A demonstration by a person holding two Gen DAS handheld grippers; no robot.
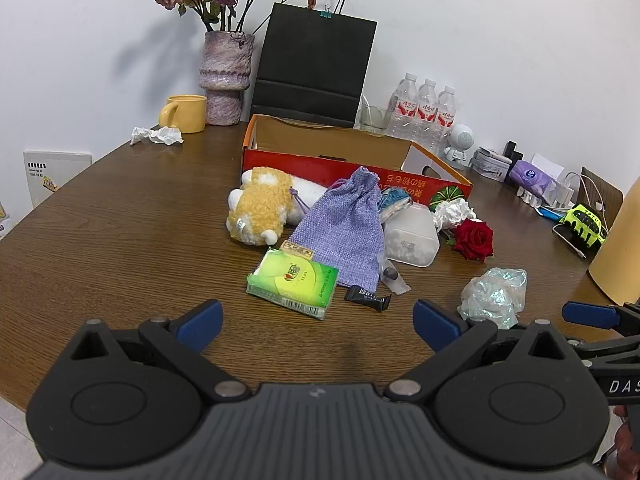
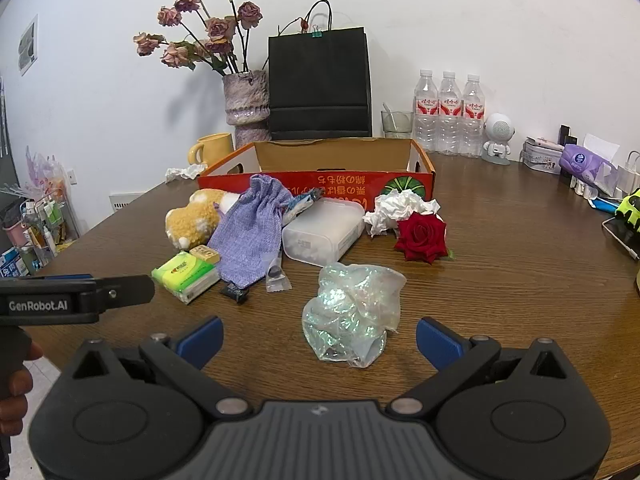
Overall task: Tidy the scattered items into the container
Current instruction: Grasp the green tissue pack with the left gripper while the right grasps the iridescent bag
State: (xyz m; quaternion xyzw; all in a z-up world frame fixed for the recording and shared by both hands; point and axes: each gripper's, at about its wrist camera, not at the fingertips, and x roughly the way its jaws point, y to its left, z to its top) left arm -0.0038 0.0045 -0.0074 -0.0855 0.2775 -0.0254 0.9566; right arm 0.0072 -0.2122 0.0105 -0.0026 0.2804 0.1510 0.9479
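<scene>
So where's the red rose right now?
The red rose lies on the wooden table, right of centre in the right wrist view, touching the crumpled white tissue just in front of the red cardboard box.

My two wrist cameras look forward and down across the bench (image 1: 120, 240) from its near edge, facing the wall. The left view sits nearest the green tissue pack (image 1: 292, 282), the right nearest the crumpled plastic bag (image 2: 352, 316). Both share the red cardboard box (image 1: 352, 160) and the clutter before it.
</scene>
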